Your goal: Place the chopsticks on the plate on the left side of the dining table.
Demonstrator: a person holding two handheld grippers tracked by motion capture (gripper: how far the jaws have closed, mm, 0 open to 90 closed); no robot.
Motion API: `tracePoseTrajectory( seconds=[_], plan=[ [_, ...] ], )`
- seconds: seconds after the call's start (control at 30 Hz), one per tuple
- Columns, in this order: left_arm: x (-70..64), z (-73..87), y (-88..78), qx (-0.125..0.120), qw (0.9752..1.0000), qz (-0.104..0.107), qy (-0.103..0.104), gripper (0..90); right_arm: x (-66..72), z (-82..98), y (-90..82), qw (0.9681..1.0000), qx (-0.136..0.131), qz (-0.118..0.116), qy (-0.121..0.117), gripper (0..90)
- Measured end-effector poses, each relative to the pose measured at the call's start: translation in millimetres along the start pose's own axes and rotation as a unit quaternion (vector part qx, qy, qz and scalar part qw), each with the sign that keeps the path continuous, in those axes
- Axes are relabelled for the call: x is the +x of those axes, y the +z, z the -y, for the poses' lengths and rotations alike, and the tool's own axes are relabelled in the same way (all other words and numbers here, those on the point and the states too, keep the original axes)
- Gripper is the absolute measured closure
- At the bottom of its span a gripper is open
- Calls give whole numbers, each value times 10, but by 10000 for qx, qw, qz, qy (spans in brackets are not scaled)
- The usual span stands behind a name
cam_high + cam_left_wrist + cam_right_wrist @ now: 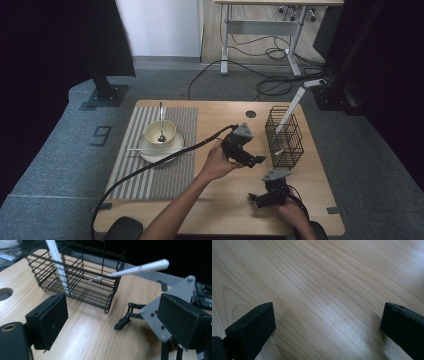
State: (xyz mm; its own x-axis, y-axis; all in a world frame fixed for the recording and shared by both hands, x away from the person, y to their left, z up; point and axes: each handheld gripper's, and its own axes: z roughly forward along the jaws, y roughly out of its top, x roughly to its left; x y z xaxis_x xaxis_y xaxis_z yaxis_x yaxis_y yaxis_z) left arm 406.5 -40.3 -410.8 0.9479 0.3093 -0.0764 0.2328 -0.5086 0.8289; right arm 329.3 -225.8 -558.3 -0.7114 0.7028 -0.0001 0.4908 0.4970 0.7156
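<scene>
Tongs both wide, gripping nothing: left tongs (252, 159) raised over mid-desk, right tongs (260, 199) low over bare desk (317, 290) near the front edge. Wire basket (284, 137) just beyond the left tongs, white chopsticks (140, 268) leaning inside and sticking out past its rim. Bowl (160, 132) with spoon on plate well off to their left.
</scene>
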Motion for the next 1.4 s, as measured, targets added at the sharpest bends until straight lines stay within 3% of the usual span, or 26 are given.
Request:
tracePoseTrajectory(
  seconds=[0.4, 0.6, 0.73, 0.87, 1.13, 1.4],
  plan=[
    [-70, -160, 395, 226, 9995, 150, 182, 137, 1, 0, -1, 10000, 5, 3, 2, 0],
    [-16, -154, 533, 151, 9997, 165, -7, 158, -1, -1, 1, 10000, 1, -12, -10, 0],
    [-34, -184, 619, 234, 9995, 146, 164, 206, -2, -2, 2, 10000, 3, -20, -15, 0],
    [-70, -203, 643, 141, 9994, 32, 307, 331, 0, -2, 2, 10000, 8, -25, -7, 0],
    [-64, -234, 638, 120, 9992, -78, 380, 541, -1, -3, 3, 10000, 0, -29, -16, 0],
    [-24, -274, 609, 50, 9992, -204, 332, 688, -3, -3, 2, 10000, 5, -30, -25, 0]
  ],
)
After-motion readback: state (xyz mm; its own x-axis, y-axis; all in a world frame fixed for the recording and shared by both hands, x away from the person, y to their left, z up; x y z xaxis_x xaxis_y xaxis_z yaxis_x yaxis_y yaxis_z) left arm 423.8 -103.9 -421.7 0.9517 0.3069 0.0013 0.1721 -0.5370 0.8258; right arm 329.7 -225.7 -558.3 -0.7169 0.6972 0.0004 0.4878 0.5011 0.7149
